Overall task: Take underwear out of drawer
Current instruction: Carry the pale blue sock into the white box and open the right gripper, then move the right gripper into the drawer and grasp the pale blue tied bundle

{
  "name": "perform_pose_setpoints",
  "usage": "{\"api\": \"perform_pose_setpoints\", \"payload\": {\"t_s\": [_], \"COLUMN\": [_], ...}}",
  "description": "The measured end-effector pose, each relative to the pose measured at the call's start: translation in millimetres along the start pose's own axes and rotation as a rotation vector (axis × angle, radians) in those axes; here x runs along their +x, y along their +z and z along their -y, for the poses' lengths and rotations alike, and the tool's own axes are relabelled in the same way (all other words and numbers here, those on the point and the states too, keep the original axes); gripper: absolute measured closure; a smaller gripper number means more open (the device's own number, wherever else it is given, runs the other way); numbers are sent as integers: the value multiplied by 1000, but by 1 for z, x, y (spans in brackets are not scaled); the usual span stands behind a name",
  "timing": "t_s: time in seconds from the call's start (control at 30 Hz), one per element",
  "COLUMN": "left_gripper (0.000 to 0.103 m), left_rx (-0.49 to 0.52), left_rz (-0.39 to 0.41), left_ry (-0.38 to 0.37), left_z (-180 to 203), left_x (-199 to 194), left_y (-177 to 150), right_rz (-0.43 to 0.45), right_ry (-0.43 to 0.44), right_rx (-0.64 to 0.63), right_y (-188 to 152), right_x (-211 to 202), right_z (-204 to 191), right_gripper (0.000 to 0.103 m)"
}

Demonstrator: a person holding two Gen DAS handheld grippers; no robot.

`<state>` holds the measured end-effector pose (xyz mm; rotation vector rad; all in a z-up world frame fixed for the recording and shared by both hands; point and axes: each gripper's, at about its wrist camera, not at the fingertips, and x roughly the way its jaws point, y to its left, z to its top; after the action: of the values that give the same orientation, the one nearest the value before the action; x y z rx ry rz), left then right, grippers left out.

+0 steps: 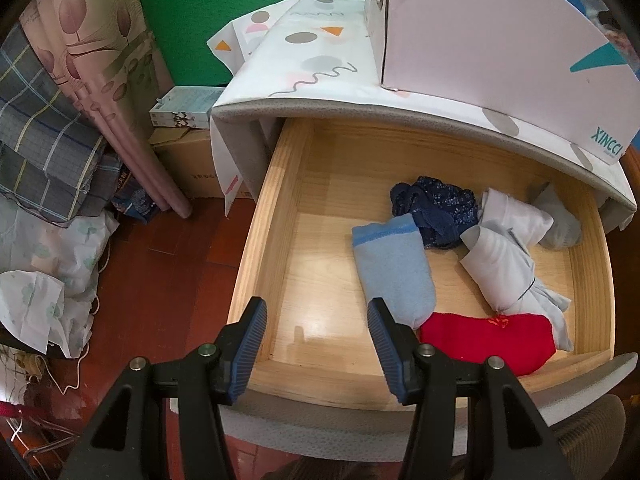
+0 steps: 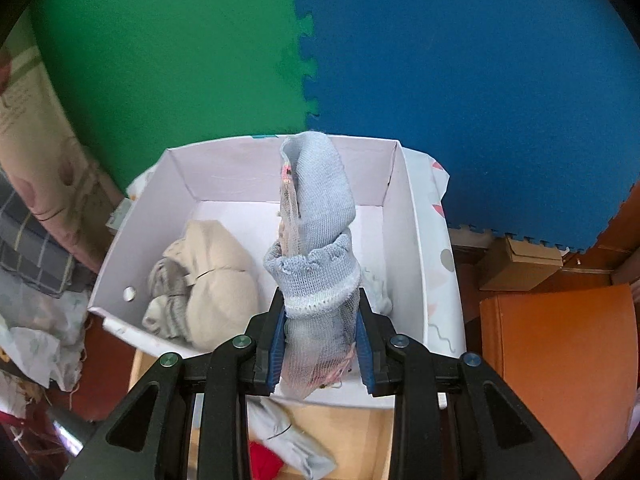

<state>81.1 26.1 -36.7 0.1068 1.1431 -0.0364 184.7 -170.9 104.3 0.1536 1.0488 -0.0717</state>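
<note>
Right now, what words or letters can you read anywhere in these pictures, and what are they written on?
"XINCCI" in teal letters, on the lower corner of the white box standing on the cabinet top; the smaller line under it is too tiny to read.
Faint grey print on the patterned cover: upside down, unreadable.
Print on the small boxes and the cardboard carton by the wall: too small.
Right wrist view: no readable text.
</note>
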Motion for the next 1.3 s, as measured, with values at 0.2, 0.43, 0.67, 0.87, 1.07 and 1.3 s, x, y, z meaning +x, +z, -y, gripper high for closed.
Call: {"api": "perform_pose_setpoints", "payload": {"t_s": [0.2,0.43,0.67,0.87,1.07,1.3], "left_gripper": [49,49,49,49,49,49], "left_rx": [-13,-22,-22,-25,-38,-51], "left_rz": [4,6,5,0,-18,-16], "left_ry": [-10,-16,-16,-13,-24,-28], "left_z": [-1,-3,-3,-4,-5,-7], "left_x": [-2,-2,-2,-1,2,2], "left_y": [0,-1,-1,-2,-2,-3], "right_rz": [-74,-108,-91,-57,-50,-136], "right_ry": [-39,-40,-22,18,102,191], "right_rx": [-11,-11,-6,-26,-116,-220], "right_y": [3,1,0,-1,-28,-84], "right_x": [41,61,52,16,-26,-38], "right_z": [-1,-2,0,-3,-15,-25], "right_gripper": [74,72,63,54,54,54]}}
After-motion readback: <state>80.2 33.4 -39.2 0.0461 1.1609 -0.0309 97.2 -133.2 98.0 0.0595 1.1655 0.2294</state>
